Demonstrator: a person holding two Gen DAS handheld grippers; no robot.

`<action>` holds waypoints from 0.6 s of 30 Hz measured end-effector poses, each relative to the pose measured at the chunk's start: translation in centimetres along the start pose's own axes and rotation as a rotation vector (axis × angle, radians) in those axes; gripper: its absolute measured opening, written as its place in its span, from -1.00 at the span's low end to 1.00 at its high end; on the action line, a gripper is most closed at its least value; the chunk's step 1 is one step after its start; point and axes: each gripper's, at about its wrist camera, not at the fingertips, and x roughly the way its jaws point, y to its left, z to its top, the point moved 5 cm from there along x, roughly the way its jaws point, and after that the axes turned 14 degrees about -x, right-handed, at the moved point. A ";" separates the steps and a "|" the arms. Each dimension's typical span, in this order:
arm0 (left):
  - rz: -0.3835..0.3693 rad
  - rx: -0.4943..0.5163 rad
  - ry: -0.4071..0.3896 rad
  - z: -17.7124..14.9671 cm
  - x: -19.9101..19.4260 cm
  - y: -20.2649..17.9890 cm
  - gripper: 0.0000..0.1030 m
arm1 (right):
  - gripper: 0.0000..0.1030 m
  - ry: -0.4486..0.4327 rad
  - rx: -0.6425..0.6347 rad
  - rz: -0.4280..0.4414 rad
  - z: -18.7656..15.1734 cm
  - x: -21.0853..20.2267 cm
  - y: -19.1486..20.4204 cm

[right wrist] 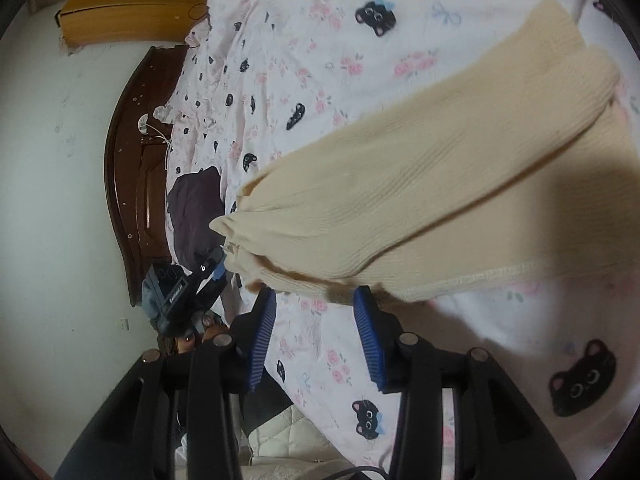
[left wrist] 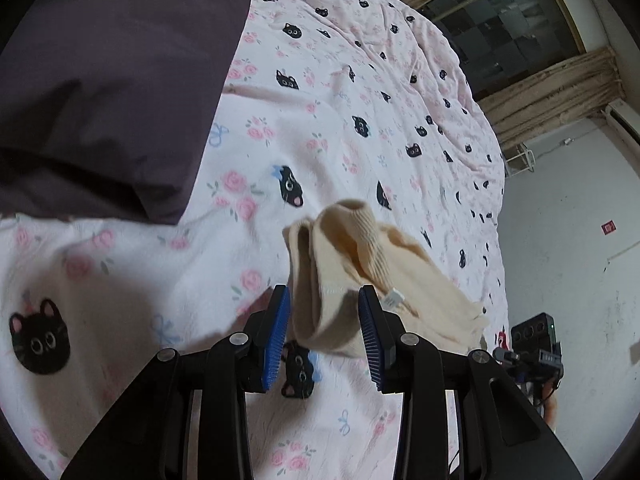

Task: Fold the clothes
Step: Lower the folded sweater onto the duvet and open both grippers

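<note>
1. Cream knit garment (left wrist: 352, 280) lies folded on the cat-print bedsheet (left wrist: 320, 128), directly ahead of the left gripper (left wrist: 324, 304). In the left wrist view its near end runs down between the two blue pads (left wrist: 276, 336); ribbed cuff or collar sticks up at the far end, white tag beside the right pad.
2. Left gripper: jaws partly apart, moderate gap. Garment sits in the gap, but a clear space shows on the right pad's side, and the left pad is at most brushing the fabric. Not clamped.
3. Right gripper (right wrist: 316, 300): jaws also partly apart, moderate gap. In the right wrist view the garment's (right wrist: 420, 208) stitched hem edge lies just beyond the fingertips, overlapping the tip of the right-hand pad (right wrist: 370, 340). Only bedsheet (right wrist: 320, 344) shows between the pads. Contact at that tip: cannot tell. Nothing held.
4. The left gripper (right wrist: 192, 284) also shows in the right wrist view, at the garment's far corner, next to a dark purple cloth (right wrist: 196, 212).
5. Count: 1 cream garment, 2 grippers, 1 printed bedsheet. Dark purple cloth (left wrist: 112, 80) shows in both views; whether it is one piece or two, cannot tell.
6. Surroundings: dark wooden headboard (right wrist: 136, 184) at the bed's edge in the right wrist view; window (left wrist: 504, 28) with tan curtains (left wrist: 560, 96) in the left wrist view.
</note>
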 end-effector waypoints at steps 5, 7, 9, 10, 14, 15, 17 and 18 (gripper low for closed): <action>-0.002 0.013 -0.007 -0.4 0.4 0.4 -0.39 | -0.17 -0.006 0.041 0.005 0.2 1.1 -0.4; -0.008 0.017 -0.010 -0.5 0.5 0.5 -0.39 | -0.17 -0.012 0.053 0.002 0.6 1.4 -0.6; -0.002 0.033 -0.015 -0.7 0.6 0.6 -0.40 | -0.17 -0.009 0.060 -0.006 0.9 1.8 -0.8; 0.002 0.045 -0.019 -0.9 0.7 0.5 -0.40 | -0.17 -0.007 0.064 -0.008 0.9 1.9 -0.8; 0.016 0.085 -0.039 -1.3 0.7 0.5 -0.39 | -0.29 0.007 0.047 -0.035 1.2 2.3 -0.6; 0.017 0.086 -0.042 -1.3 0.8 0.5 -0.39 | -0.34 0.010 0.044 -0.042 1.3 2.3 -0.5; 0.016 0.085 -0.046 -1.3 0.8 0.6 -0.39 | -0.57 0.016 0.040 -0.050 1.6 2.5 -0.3; 0.016 0.086 -0.047 -1.3 0.8 0.6 -0.39 | -0.62 0.019 0.037 -0.054 1.7 2.6 -0.2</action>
